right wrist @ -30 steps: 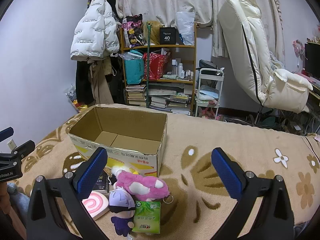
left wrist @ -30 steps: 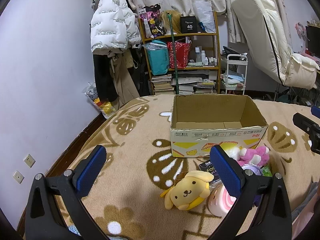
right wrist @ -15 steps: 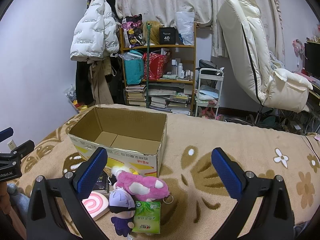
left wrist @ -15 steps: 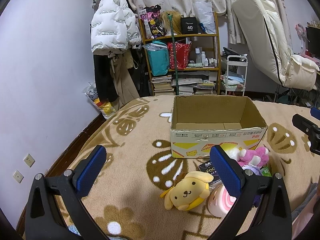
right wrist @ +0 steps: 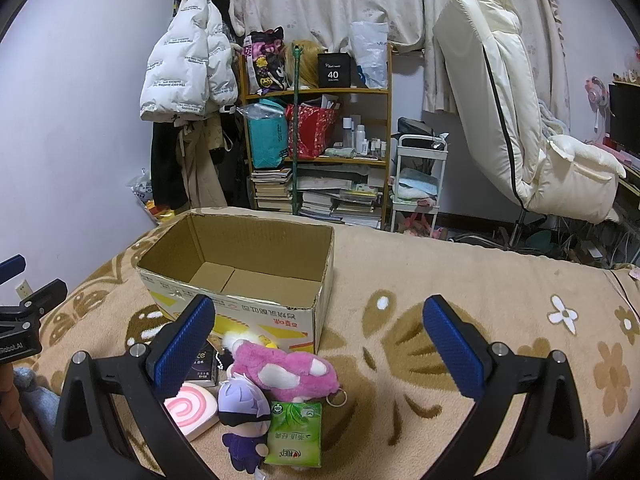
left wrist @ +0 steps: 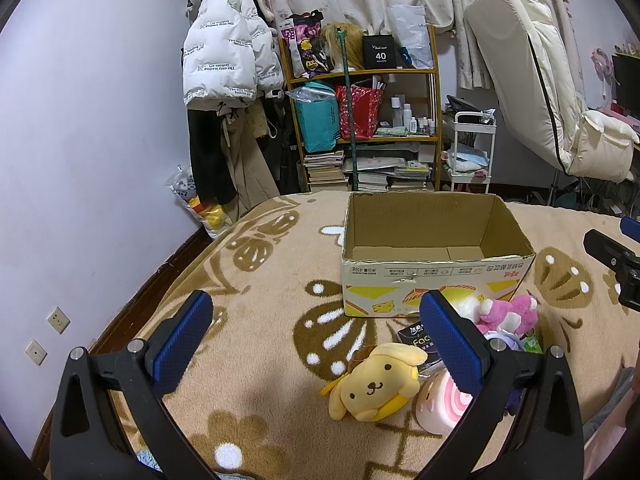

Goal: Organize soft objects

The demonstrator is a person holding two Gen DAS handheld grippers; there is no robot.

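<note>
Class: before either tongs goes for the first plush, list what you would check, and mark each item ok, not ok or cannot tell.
1. Cardboard box open, nothing inside: ok.
2. Left tongs open, holding nothing: ok.
3. Right tongs open, holding nothing: ok.
4. Yellow dog plush lying free, nothing on top: ok.
5. Pink plush free to lift: not ok, it leans on the purple-haired doll and green tissue pack.
6. Pink swirl squishy soft: cannot tell.

Both wrist views look forward over the bed, sharing the cardboard box (left wrist: 432, 256) (right wrist: 248, 276) ahead.
</note>
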